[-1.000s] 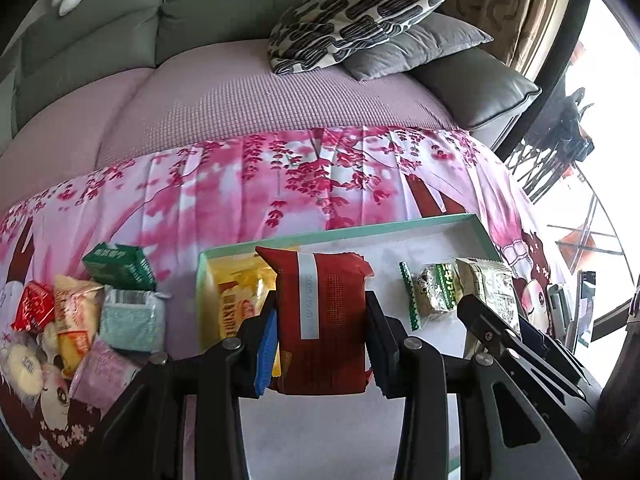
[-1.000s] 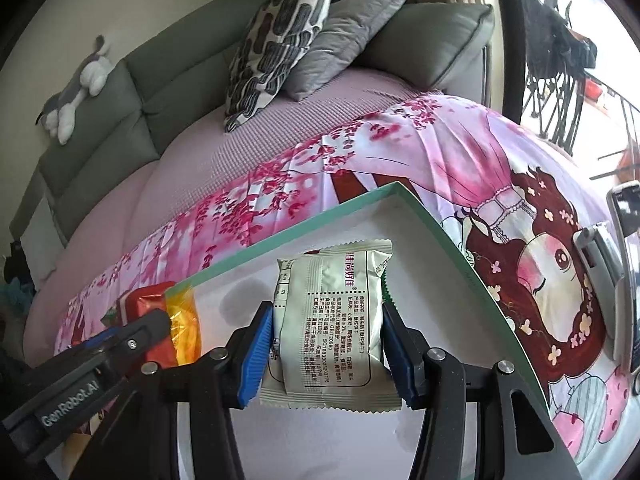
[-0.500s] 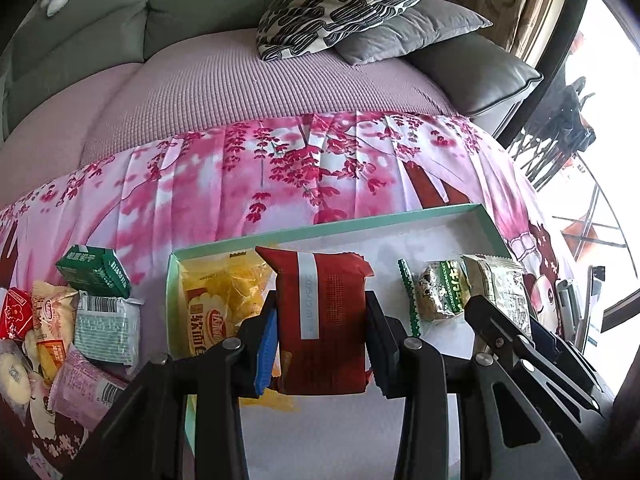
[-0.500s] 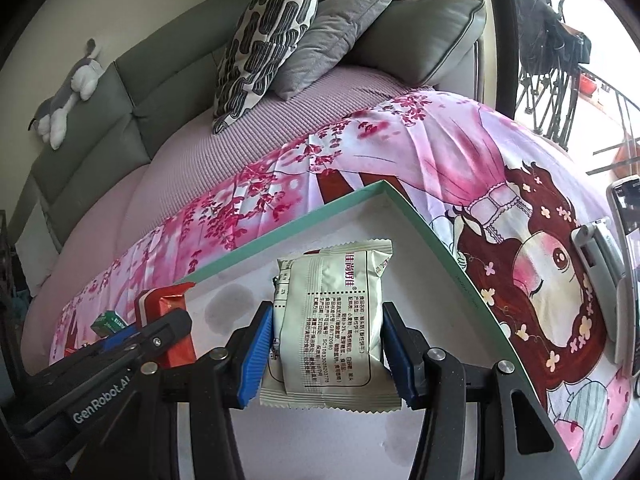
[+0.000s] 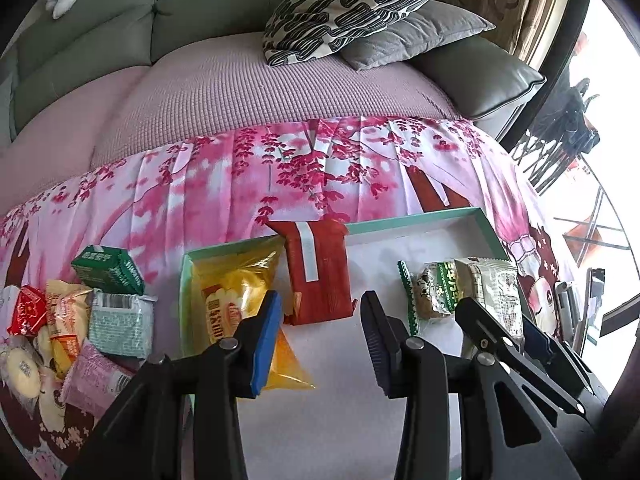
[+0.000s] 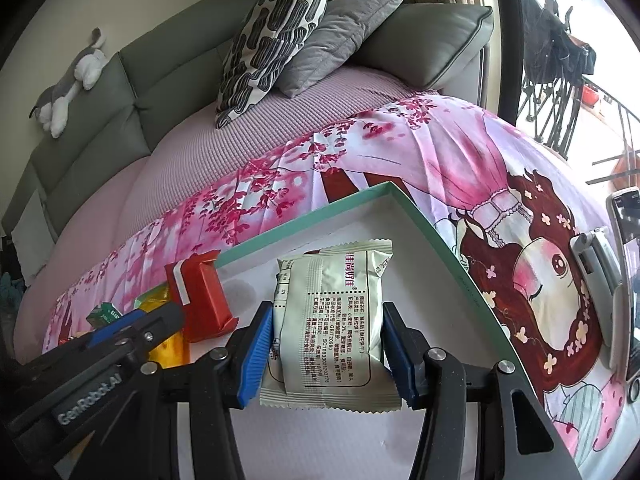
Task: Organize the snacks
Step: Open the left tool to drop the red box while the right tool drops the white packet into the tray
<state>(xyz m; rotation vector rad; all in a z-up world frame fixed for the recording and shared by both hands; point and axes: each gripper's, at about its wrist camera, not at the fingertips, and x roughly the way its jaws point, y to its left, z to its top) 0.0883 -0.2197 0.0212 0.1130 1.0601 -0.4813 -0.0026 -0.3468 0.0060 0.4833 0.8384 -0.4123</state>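
A shallow box with a teal rim [image 5: 416, 221] and white floor lies on the pink sheet. My left gripper [image 5: 320, 340] is open and empty; the red snack pack [image 5: 318, 276] lies in the box just beyond its fingers, leaning on the far rim beside a yellow snack bag [image 5: 236, 292]. A small green-edged snack [image 5: 430, 290] lies further right in the box. My right gripper [image 6: 326, 354] is shut on a silver-green snack packet [image 6: 330, 330] and holds it over the box's right part [image 6: 420, 216]. The red pack [image 6: 202, 296] also shows in the right wrist view.
Several loose snacks lie left of the box, among them a green box [image 5: 108, 268] and a pale green packet [image 5: 120, 322]. Pillows [image 5: 352, 8] and a grey sofa back stand behind. Phones [image 6: 624, 280] lie on the sheet to the right.
My left gripper has opened and let go of the red pack, which now rests in the box against the far rim. The left gripper has drawn back. My right gripper still holds its packet.
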